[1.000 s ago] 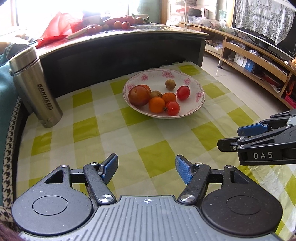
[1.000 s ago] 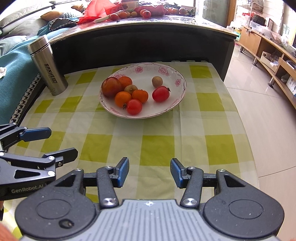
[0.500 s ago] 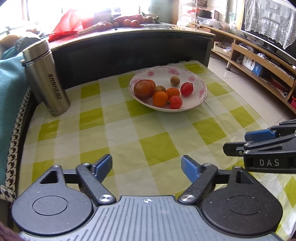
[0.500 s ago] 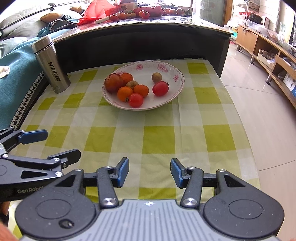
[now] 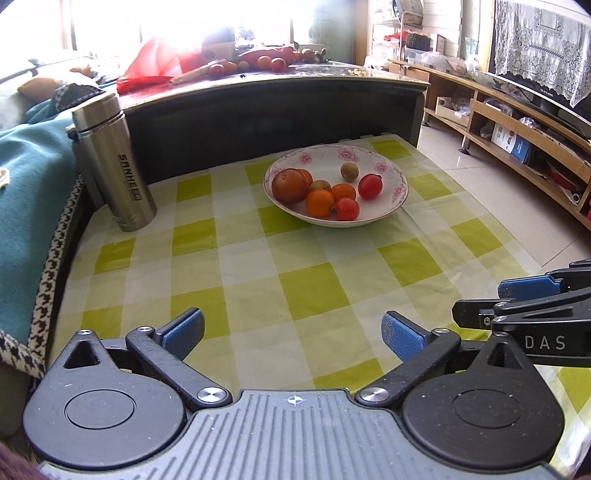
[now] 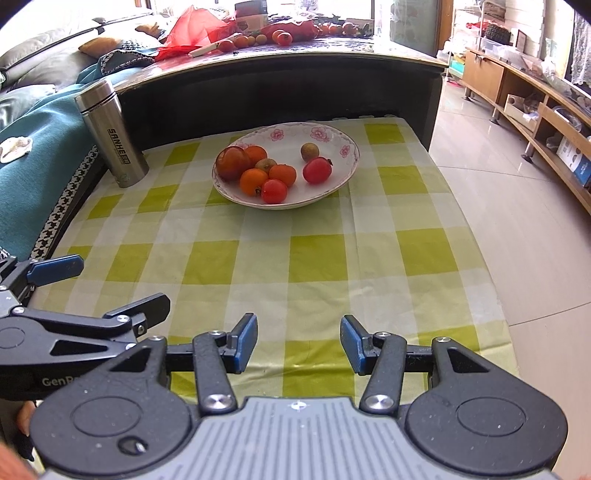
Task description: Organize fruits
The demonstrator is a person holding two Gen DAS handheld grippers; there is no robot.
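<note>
A: Nearest first: how do the two tools stand?

B: The left hand-held gripper (image 5: 291,334) has its blue pads (image 5: 184,328) spread wide, nothing between them, above the near edge of the desk (image 5: 314,291). The right hand-held gripper (image 6: 298,341) is parted too, a narrower gap, and also holds nothing. Neither touches any fruit. Each shows in the other's view at the side, just beside its partner.

A: What is under them?

B: A cloth (image 6: 306,258) in yellow-green and white checks covers the desk. The near and middle part of it is bare.

A: And the fruit?

B: At the far end, in a white bowl (image 6: 343,147) with pink flowers on the rim. Inside: a big dark-red fruit (image 6: 232,162) on the left, orange ones (image 6: 253,181) clustered beside it, a red tomato (image 6: 274,191) at the front, another red one (image 6: 316,170) to the right, and a small brown fruit (image 6: 309,151) alone toward the back. All well apart from both tools.

A: Anything else on the desk?

B: A steel flask (image 5: 112,162) stands upright at the far left corner, left of the bowl, beside a teal blanket (image 5: 29,206).

A: Beyond that?

B: A dark table (image 6: 295,77) rises behind the desk, with more fruit (image 6: 284,37) and red wrapping (image 6: 192,26) on top. To the right, tiled floor (image 6: 517,206) and long wooden shelves (image 5: 517,133).
</note>
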